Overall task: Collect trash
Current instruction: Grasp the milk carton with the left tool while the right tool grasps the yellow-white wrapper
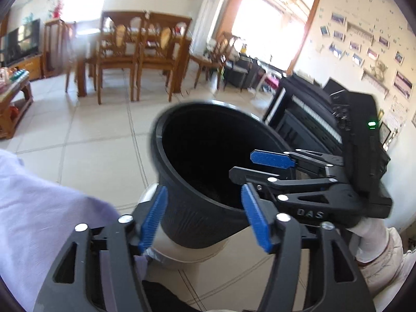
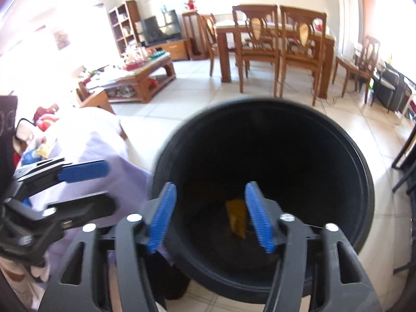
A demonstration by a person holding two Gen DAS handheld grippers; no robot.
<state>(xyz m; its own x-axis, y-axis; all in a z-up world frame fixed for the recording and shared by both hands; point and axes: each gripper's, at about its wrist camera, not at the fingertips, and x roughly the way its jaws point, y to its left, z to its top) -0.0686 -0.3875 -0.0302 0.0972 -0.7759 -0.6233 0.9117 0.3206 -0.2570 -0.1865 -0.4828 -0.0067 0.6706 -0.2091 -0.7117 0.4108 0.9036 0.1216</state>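
A black round trash bin [image 1: 208, 171] stands on the tiled floor, its mouth tipped towards me; it also shows in the right wrist view [image 2: 299, 171]. A yellow-brown piece of trash [image 2: 237, 217] lies at its bottom. My left gripper [image 1: 204, 218] is open and empty, its blue pads astride the bin's near wall. My right gripper [image 2: 210, 215] is open and empty over the bin's mouth. The right gripper also shows in the left wrist view [image 1: 256, 166], reaching over the rim from the right. The left gripper also shows in the right wrist view [image 2: 91, 182], at the left.
A lilac cloth [image 1: 39, 208] covers furniture at the left. A wooden dining table with chairs [image 2: 275, 44] stands behind the bin. A low wooden coffee table [image 2: 135, 78] is cluttered. A black keyboard [image 1: 306, 114] stands at the right wall. A white shoe [image 1: 384, 260] is near.
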